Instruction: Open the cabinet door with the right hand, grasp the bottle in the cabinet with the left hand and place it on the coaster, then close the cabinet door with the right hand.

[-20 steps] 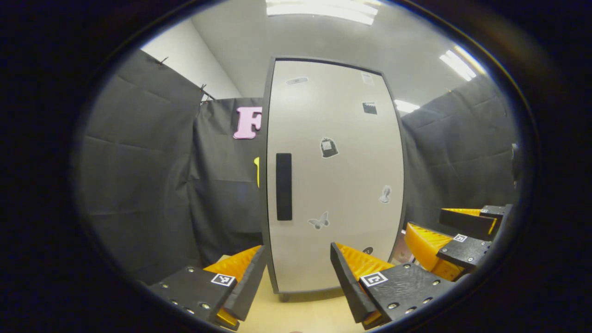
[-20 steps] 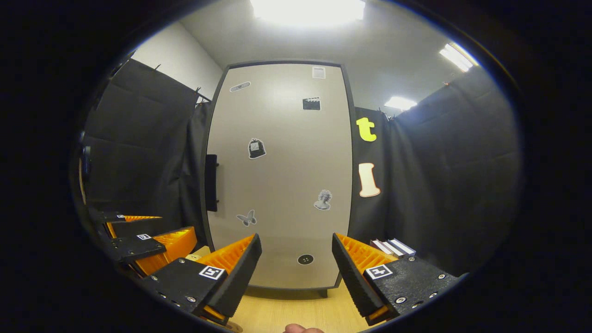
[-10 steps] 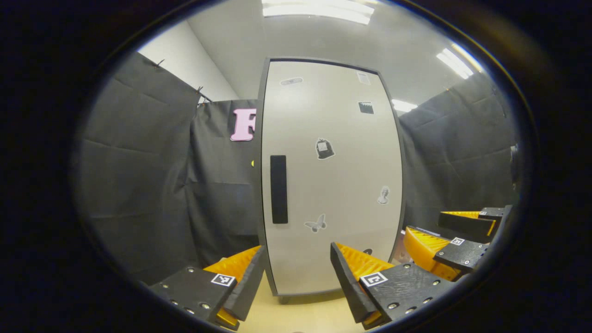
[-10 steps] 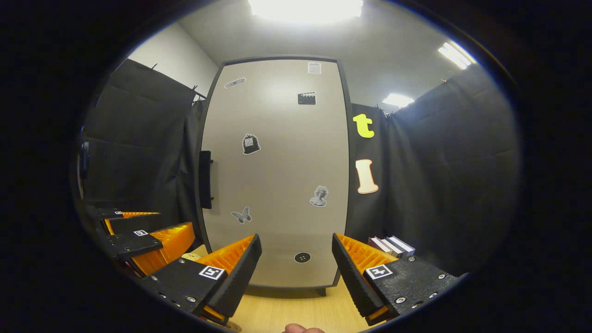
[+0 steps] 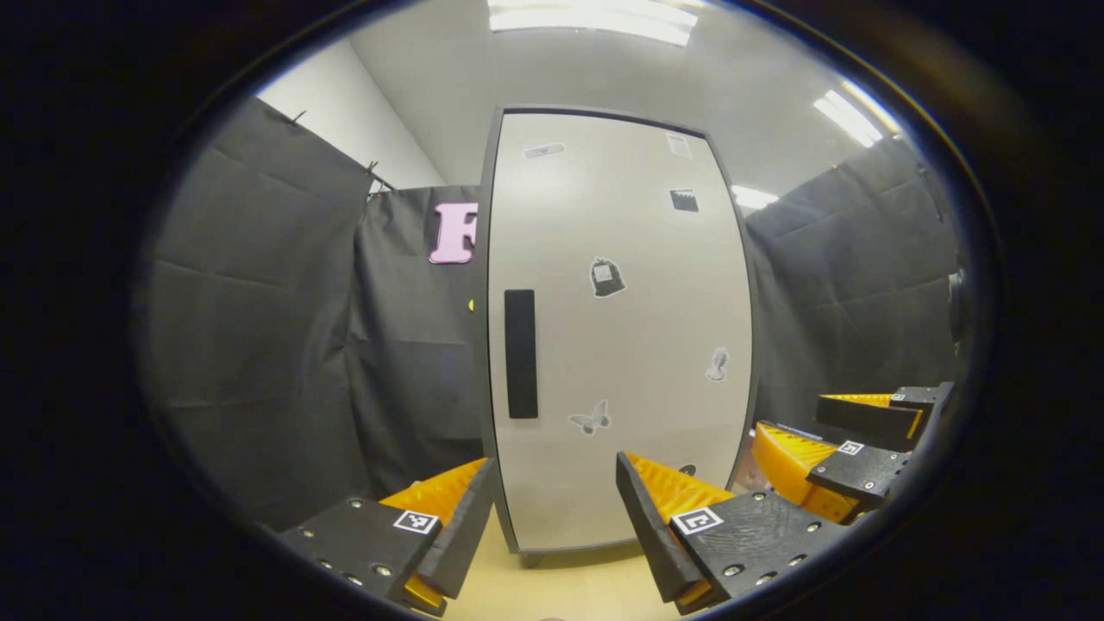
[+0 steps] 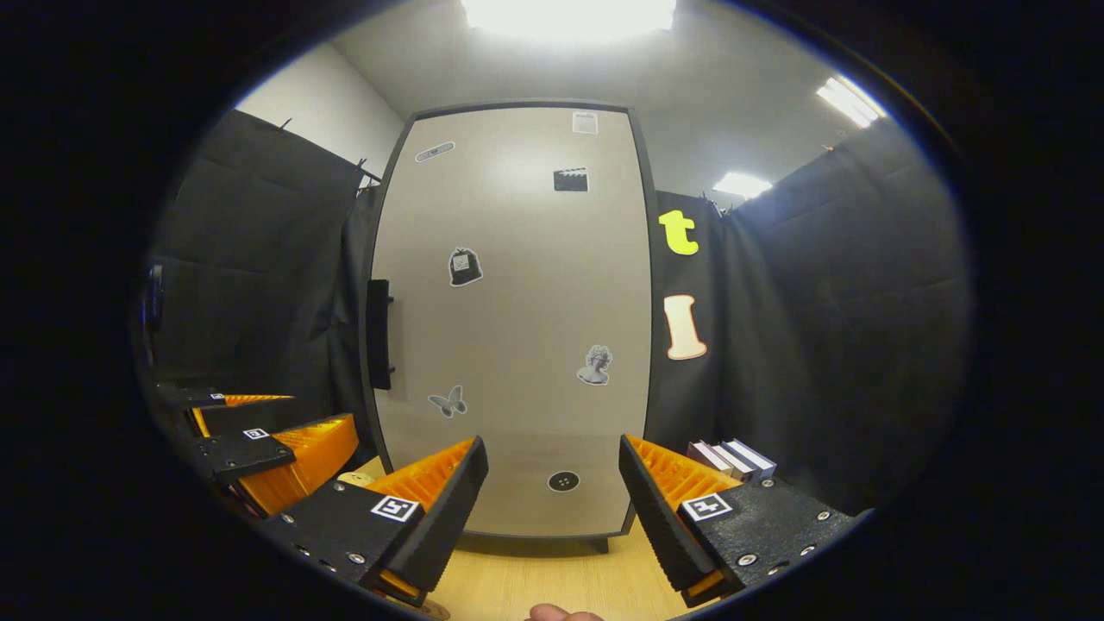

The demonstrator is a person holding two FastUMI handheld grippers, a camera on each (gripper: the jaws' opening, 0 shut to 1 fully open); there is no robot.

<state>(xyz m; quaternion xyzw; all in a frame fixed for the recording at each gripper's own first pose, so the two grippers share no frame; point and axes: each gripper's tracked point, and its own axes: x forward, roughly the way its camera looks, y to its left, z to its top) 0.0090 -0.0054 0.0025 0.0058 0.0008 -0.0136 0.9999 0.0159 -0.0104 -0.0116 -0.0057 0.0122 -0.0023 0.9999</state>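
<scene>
The tall pale-grey cabinet door with stickers is standing closed, its black vertical bar handle drifting slightly leftward over the last second. The right gripper is approaching, jaws spread, empty. The left gripper is waiting, jaws spread. Bottle presumably inside; opening not begun.

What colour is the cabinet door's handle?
Black. The handle is a tall bar on the pale door, clearest in the left gripper view.

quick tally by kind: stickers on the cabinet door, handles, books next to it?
Stickers on the cabinet door: 7, such as the butterfly
Handle: 1
Books: 3, as far as the spines show
Total: 11
</scene>
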